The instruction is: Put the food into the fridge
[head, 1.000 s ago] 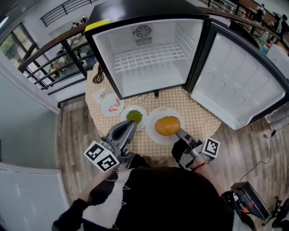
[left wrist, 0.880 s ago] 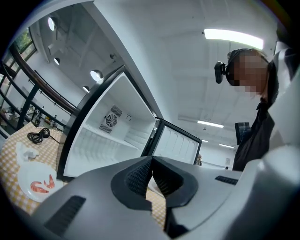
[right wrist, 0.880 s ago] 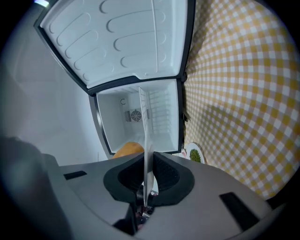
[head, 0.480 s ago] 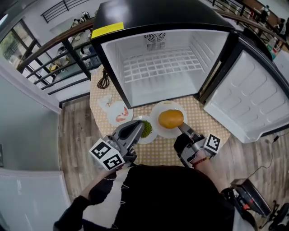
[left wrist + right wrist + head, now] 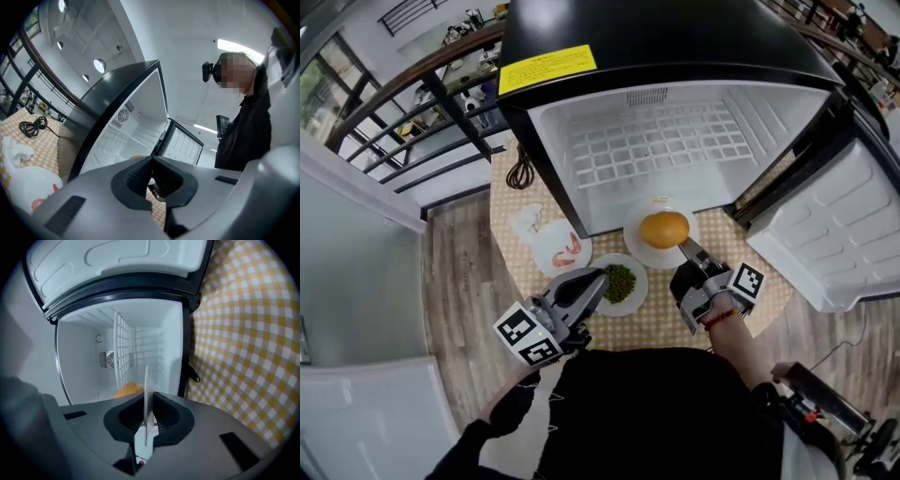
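Right tool (image 5: 687,246) pinching plate (image 5: 639,247), extended toward fridge (image 5: 675,56)

The head view looks steeply down from above the open fridge (image 5: 656,141); both gripper views look low and close along their jaws into it.

Fridge (image 5: 675,37) mouth wide open, door (image 5: 844,234) swung clear to the right, room under wire shelf (image 5: 666,141) free, bun plate (image 5: 637,246) at the threshold, peas plate (image 5: 633,302) and shrimp plate (image 5: 558,248) crowding the table (image 5: 759,281) front-left, cable (image 5: 520,172) beside the left wall.
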The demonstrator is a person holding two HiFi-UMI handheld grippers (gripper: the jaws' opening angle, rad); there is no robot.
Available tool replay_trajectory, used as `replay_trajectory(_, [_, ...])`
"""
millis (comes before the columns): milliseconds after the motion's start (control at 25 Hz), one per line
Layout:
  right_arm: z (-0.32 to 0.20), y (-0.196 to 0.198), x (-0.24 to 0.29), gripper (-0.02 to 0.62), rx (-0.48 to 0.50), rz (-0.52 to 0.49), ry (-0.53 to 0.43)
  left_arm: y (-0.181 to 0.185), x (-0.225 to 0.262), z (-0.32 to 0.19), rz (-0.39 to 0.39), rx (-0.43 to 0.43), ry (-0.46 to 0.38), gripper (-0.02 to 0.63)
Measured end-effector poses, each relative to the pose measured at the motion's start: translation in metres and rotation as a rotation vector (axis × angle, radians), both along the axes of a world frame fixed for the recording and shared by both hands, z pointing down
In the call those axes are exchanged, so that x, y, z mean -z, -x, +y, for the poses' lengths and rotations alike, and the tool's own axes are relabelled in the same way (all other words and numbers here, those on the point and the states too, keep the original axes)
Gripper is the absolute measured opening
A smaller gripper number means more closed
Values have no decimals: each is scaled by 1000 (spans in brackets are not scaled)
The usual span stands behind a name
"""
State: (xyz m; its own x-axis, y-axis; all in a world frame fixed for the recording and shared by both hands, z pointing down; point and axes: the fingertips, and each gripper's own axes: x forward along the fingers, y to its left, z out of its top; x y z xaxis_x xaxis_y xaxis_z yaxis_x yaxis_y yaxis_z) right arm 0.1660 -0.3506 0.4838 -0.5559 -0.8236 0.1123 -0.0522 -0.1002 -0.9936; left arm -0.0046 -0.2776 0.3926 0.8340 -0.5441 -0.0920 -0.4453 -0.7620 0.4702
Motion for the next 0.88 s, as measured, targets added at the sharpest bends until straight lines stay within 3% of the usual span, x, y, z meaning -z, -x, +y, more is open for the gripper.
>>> replay_trajectory(240, [-36,-3,-14,35,-14,76,34,25,-15,-21,-54,71,-48,14])
replay_trajectory(560, [-68,-1,-26,35,-16,117,39,52,-36,-32,-44,124,-22,12])
replay_trajectory(880, [-90,1,-28,35,-25,126,40,52,-47,-32,-54,142,10,14])
